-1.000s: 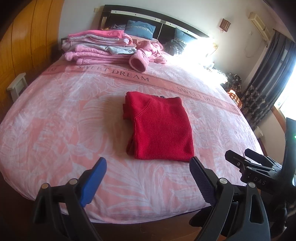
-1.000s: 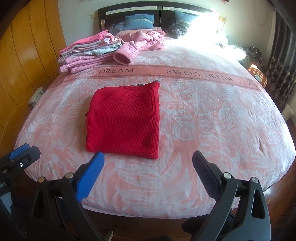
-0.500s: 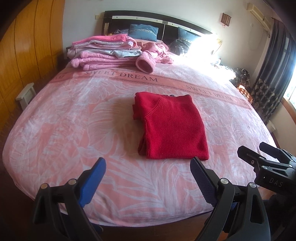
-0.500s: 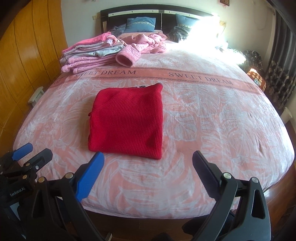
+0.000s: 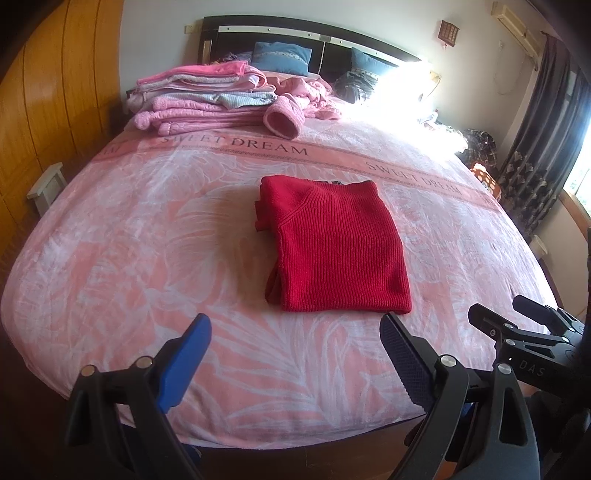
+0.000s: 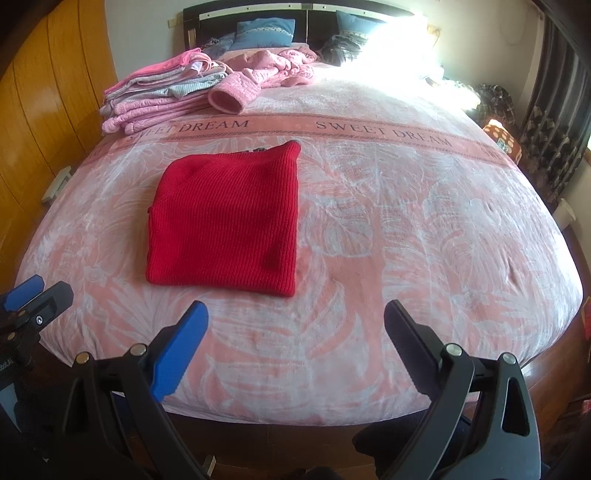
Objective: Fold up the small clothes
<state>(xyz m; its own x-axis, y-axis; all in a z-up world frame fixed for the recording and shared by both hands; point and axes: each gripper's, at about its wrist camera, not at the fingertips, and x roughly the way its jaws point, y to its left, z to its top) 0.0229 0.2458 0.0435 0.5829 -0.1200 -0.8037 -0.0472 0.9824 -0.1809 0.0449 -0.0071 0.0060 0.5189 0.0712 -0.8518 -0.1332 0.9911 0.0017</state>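
Red ribbed knit sweater (image 5: 332,247), folded into a neat rectangle, lies flat near the middle of the bed (image 5: 110,258), on a pink blanket with a white leaf pattern (image 6: 406,229) and a darker band printed "SWEET DREAM". Its folded sleeve edges show along the left side in the left wrist view.

Both tools hang over the near edge of the bed, well short of the sweater and touching nothing. The left gripper (image 5: 295,354) is spread wide with nothing between its fingers, one blue pad and one dark textured pad showing. The right gripper (image 6: 295,343) is likewise spread wide and holds nothing. Each one shows at the edge of the other's view: the right at the lower right of the left wrist view, the left at the lower left of the right wrist view.

At the far left of the bed, near the dark headboard (image 5: 295,33), sits a stack of folded pink and grey clothes (image 5: 199,99), with a loose heap of pink clothing (image 6: 273,68) just beside it. Blue pillows (image 5: 282,57) lean against the headboard. Wooden wardrobe panels (image 5: 48,110) line the left wall, and dark patterned curtains (image 6: 554,129) hang at the right.
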